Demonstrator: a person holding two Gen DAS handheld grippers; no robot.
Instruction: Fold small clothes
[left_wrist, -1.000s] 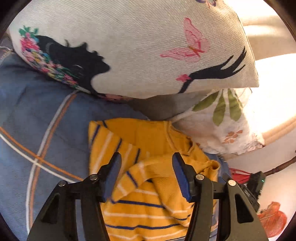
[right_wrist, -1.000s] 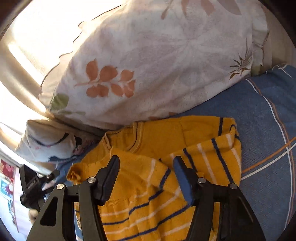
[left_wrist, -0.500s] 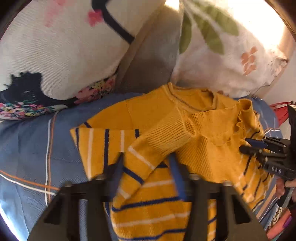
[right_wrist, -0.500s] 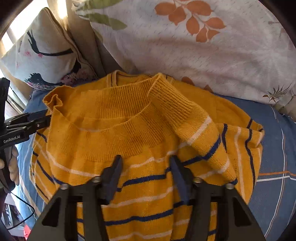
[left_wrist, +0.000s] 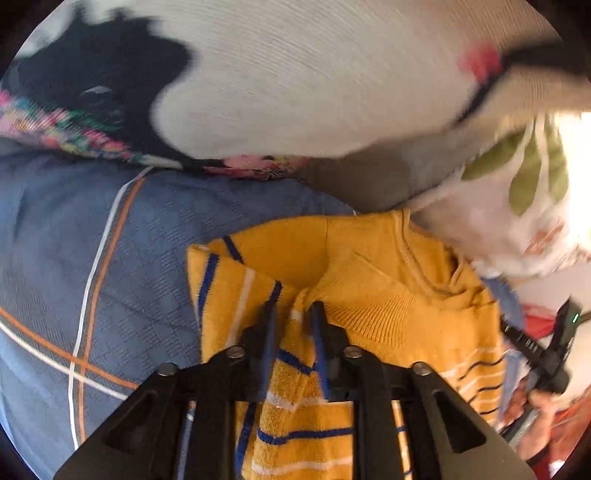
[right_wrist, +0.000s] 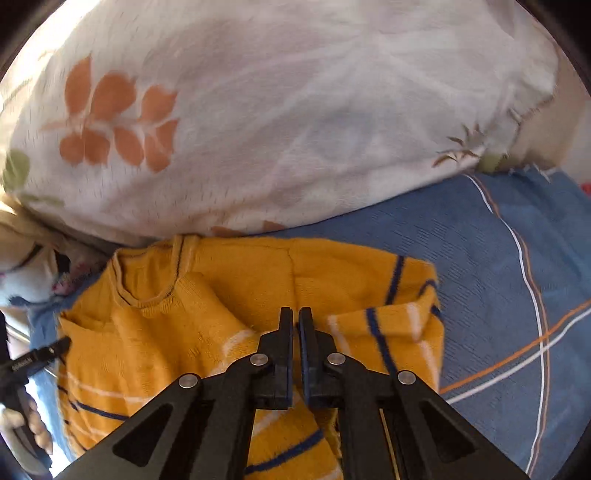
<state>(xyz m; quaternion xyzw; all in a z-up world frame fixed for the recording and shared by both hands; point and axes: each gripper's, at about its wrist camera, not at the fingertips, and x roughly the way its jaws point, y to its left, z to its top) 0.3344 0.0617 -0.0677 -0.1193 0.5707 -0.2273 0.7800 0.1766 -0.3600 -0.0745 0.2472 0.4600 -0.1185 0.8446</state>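
Pinching a striped fold of the mustard-yellow knitted sweater (left_wrist: 373, 295) lying on the blue checked bedcover (left_wrist: 92, 258), the left gripper (left_wrist: 293, 314) needs a level carry; the right gripper (right_wrist: 295, 321), jaws nearly clenched, seems to grasp the knit. Half a second ago both gaped wide.

strong daylight from my left view's right edge, blown to white over leaf pillow (left_wrist: 517, 206). bird pillow (left_wrist: 295, 74) smeared by motion blur, print edges soft. sweater (left_wrist: 369, 295) sharper, knit ribs readable near centre. right view softer overall; flower pillow (right_wrist: 258, 129) hazy, sunlit, slight blur. blue bedspread (right_wrist: 498, 277) evenly lit, weave visible. i see fisheye bending and black corners in both views. gripper bodies dark, little detail.
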